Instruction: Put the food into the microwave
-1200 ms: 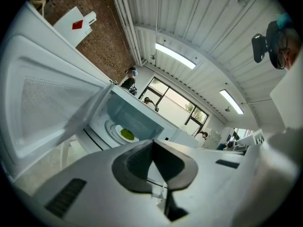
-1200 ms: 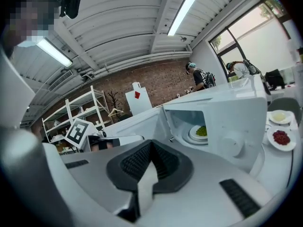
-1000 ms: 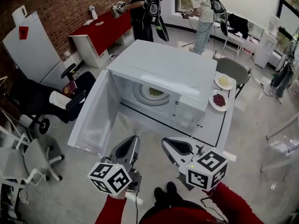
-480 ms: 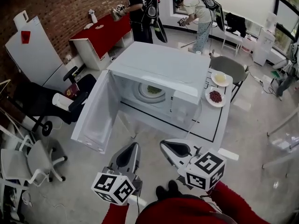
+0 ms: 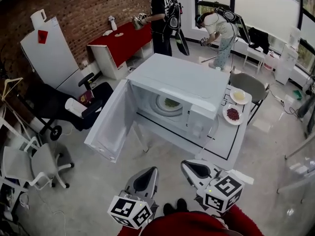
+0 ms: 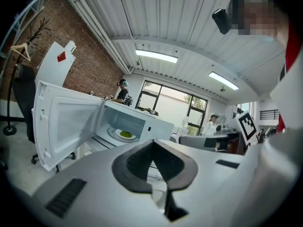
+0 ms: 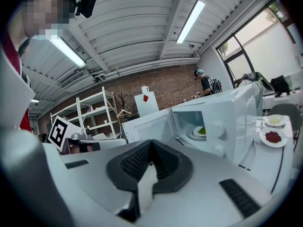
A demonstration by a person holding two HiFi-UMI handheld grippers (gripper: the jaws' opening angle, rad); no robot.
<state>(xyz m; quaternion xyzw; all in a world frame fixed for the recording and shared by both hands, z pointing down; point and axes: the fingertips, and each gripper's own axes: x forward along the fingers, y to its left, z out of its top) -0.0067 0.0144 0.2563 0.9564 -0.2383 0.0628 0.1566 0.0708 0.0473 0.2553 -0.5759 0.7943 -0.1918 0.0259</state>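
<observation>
The white microwave (image 5: 179, 85) stands on a white table (image 5: 224, 141) with its door (image 5: 110, 124) swung wide to the left. Inside, a plate of green food (image 5: 170, 103) rests on the turntable; the left gripper view shows the same plate (image 6: 125, 134). Beside the microwave, on the right, lie a plate of red food (image 5: 232, 114) and a plate of yellow food (image 5: 239, 96). My left gripper (image 5: 152, 169) and right gripper (image 5: 186, 164) hover side by side in front of the table, well short of the microwave. Both are shut with nothing in them.
Two people (image 5: 165, 14) with gripper gear work at the back near a red counter (image 5: 123, 38). A black chair (image 5: 59, 104) and a white office chair (image 5: 42, 163) stand left of the open door. A grey chair (image 5: 246, 82) is behind the table.
Both grippers have drawn back from the microwave and sit lower in the head view. The door stays open and the plates have not moved.
</observation>
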